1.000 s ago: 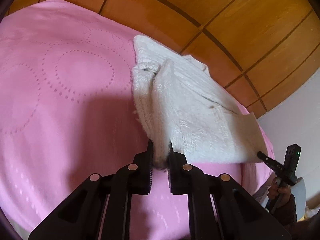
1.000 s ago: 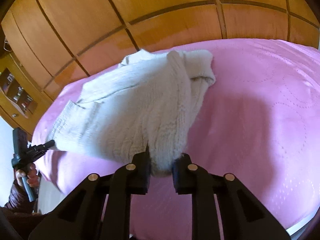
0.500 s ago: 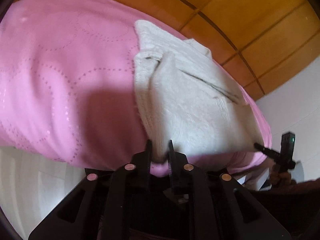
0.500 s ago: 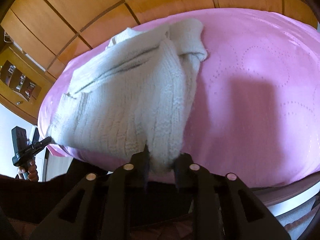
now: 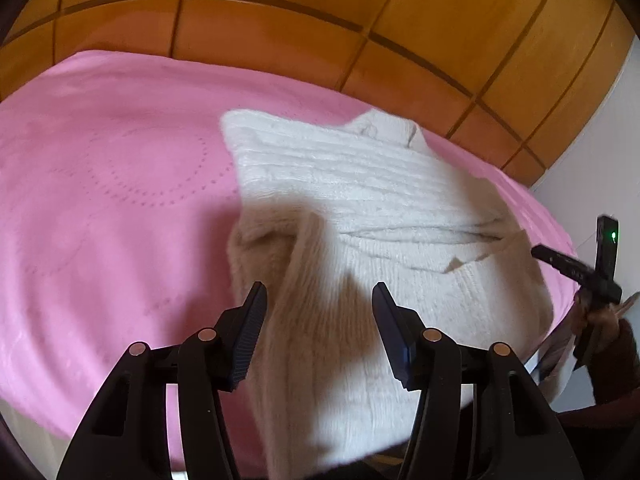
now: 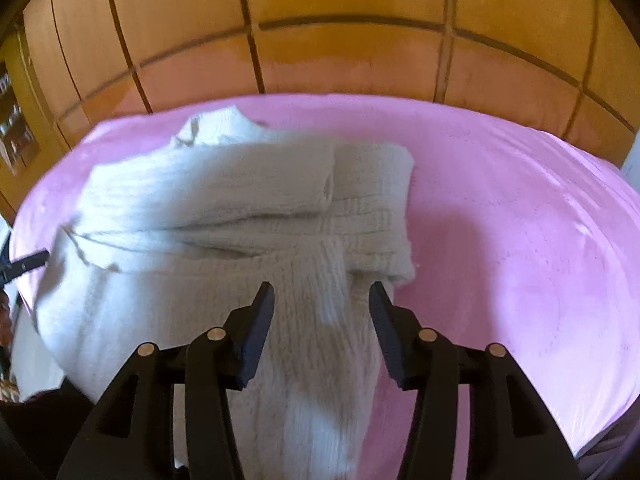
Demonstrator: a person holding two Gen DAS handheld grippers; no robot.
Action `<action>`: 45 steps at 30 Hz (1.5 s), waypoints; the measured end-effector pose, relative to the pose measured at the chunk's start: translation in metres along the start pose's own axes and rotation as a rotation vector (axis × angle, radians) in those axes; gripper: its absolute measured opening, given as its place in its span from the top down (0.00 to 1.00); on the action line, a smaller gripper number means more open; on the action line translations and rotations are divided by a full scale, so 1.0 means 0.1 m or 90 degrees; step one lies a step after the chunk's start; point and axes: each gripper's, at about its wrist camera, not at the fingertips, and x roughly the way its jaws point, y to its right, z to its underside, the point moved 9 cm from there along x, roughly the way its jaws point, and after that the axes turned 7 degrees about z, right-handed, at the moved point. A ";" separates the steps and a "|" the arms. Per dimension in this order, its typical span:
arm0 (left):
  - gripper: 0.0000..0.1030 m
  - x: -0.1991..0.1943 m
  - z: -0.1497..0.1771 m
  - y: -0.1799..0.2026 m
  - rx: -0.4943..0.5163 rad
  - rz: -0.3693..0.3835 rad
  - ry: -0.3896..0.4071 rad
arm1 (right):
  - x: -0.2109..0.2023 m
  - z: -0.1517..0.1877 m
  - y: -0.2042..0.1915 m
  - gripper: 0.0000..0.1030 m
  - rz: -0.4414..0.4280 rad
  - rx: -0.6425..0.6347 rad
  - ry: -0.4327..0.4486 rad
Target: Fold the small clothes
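A cream cable-knit sweater (image 5: 360,200) lies on a pink bedspread (image 5: 100,200) over the bed, its body folded flat, ribbed texture plain, neck end toward the wooden panelled wall (image 5: 280,40). The left gripper (image 5: 318,300) has just been opening; its fingers stand moderately apart, with a blurred fold of sweater between them, pads clear of it. The right gripper (image 6: 322,300) has likewise just been opening, a sleeve-like strip of knit passing loose between its fingers and draping over the bed's near edge.
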 end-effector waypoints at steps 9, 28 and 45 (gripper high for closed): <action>0.95 -0.20 -0.01 0.11 0.052 0.006 0.036 | -0.36 -0.06 -0.03 0.94 -0.055 0.009 0.030; 0.97 -0.25 -1.53 -0.12 -0.012 -0.005 0.178 | -0.15 -1.61 0.16 0.94 -0.059 0.109 0.154; 0.34 0.55 -1.66 -0.53 -0.054 -0.138 0.102 | 0.88 -1.48 0.38 0.60 0.024 0.147 0.055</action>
